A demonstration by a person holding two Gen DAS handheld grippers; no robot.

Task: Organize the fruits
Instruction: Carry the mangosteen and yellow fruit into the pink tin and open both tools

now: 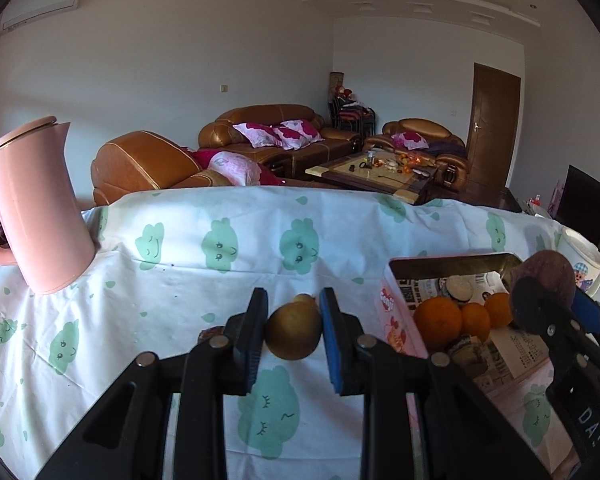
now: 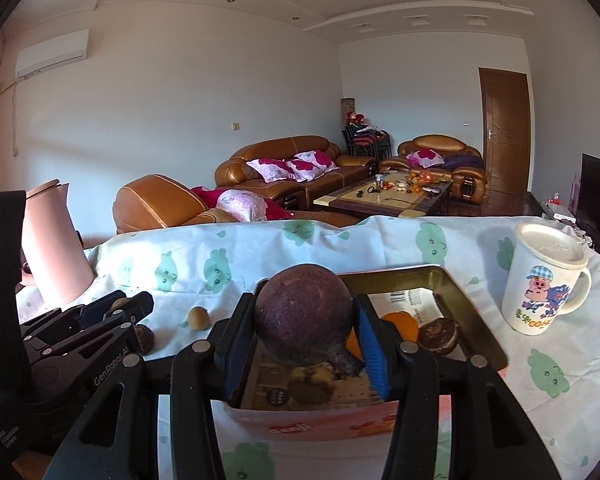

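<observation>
My left gripper [image 1: 293,322] is clamped tight on a small yellow-green pear [image 1: 294,334]; both pads press its sides, and it hangs clear above the cloud-print tablecloth [image 1: 172,280]. The pear's skin is dull olive with a paler knob at its far end.

My right gripper [image 2: 305,328] is partly closed around a round, dark purple-brown fruit [image 2: 304,312], mottled, with a rough dark patch low on its right side. Both pads bear on it, and it is held over the near left part of the pink tin box [image 2: 476,312].

In the box, on printed paper, lie oranges [image 1: 438,320] and a brown, cake-like disc [image 2: 438,334]. On the cloth left of the box sit a small yellow-brown fruit [image 2: 199,317] and a darker round one [image 2: 145,338], close to my left gripper.

A pink kettle [image 1: 40,208] stands far left; a cartoon mug [image 2: 544,280] stands right of the box. The cloth between kettle and box is open.
</observation>
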